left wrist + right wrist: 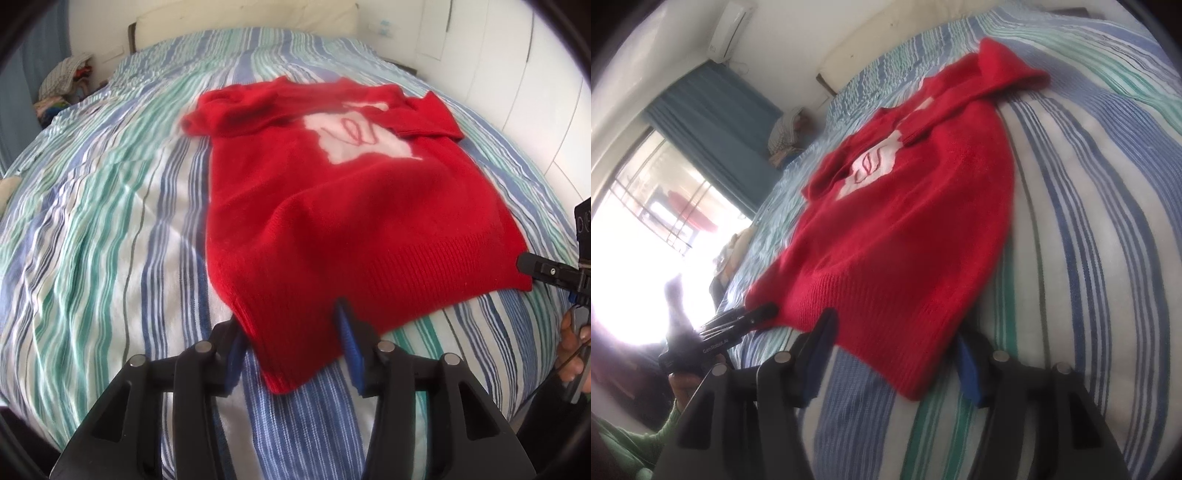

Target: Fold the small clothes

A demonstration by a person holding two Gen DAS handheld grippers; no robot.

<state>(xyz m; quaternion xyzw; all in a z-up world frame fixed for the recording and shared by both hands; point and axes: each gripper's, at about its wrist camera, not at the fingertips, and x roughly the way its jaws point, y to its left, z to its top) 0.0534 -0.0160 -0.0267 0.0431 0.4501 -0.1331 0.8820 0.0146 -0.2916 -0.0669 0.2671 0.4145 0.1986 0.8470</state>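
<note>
A red knitted sweater with a white patch on its chest lies flat on the striped bedcover, hem toward me. Both sleeves are folded in near the chest. In the left wrist view my left gripper stands open, with the hem's near left corner between its fingers and the pads apart from it. In the right wrist view my right gripper is open too, around the hem's near right corner of the sweater. Each gripper shows in the other's view, the right gripper and the left gripper, both at the hem.
A pile of clothes sits beside the bed's far left corner. White cupboard doors line the right side. A bright window with a blue curtain is on the left. A person's hand and green sleeve show.
</note>
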